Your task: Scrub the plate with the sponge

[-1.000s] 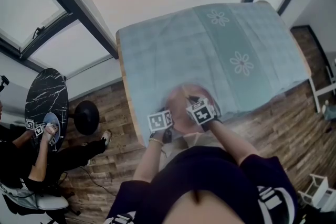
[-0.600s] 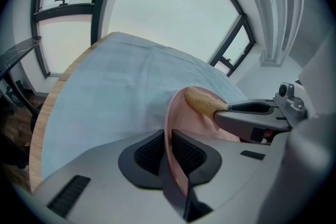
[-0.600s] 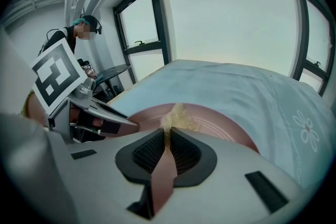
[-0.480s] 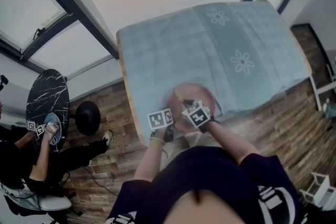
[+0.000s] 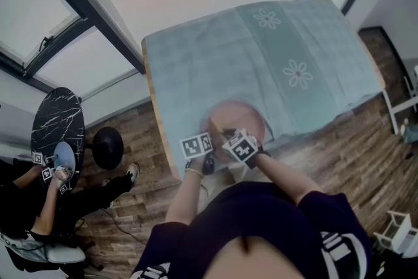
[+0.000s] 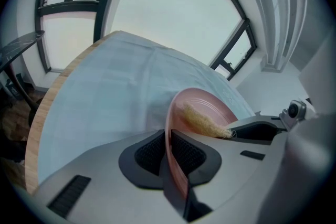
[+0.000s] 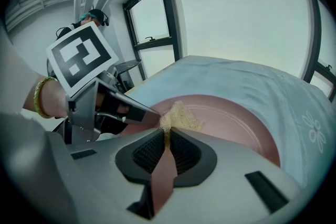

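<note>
The left tongs have just been closing, and now the pads are clamped on the near-left rim of the pink plate, with the rim running straight between them. That's the anchor set. The plate sits at the near edge of the table, on the pale blue-green cloth. From these views I can't say whether that rim is tipped up off the cloth or lying flat.

The right tongs are pinched tight on the sponge, a small straw-coloured tuft that pokes out past the tips and rests on the plate's inner face. Over the last second the head view shows the right hand sliding nearer and to the left across the plate. It now sits just beside the left one, and the two marker cubes are almost touching. The left hand hasn't budged.

So the job looks under way: one hand pins the plate and the other drags the sponge over it. The sponge has come to the near-left part of the dish, close to the clamped rim. The far and right stretches of the plate lie bare beyond it, so the next stroke probably wants to run back out that way. One worry is that the two sets of tongs are crowded together here and could knock each other.
</note>
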A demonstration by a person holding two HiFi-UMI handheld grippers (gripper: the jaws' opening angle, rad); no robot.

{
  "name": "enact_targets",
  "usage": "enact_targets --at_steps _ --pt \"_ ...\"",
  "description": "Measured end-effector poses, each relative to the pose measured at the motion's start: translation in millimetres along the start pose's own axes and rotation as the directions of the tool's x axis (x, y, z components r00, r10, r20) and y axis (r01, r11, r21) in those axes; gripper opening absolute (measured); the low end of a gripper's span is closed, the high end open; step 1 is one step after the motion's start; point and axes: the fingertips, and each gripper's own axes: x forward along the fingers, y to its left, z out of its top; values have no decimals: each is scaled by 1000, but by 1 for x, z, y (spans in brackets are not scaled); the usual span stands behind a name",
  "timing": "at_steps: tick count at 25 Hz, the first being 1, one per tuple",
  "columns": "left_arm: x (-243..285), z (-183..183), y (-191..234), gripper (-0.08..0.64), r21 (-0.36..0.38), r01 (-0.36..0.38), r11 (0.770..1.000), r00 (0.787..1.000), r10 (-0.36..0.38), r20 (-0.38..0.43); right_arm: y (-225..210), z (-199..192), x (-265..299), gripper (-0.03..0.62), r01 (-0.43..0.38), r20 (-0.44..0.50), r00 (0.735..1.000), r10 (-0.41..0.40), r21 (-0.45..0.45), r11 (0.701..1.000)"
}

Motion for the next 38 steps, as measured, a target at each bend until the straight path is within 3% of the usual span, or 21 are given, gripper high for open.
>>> enact_targets --at_steps 20,38 --pt "0 0 1 48 -6 1 1000 1000 -1 -3 48 -41 -15 38 -116 -111 988 112 -35 993" --pt "0 -1 1 48 -13 -4 1000 1000 4 -4 72 -53 -46 38 -219 -112 968 223 45 975"
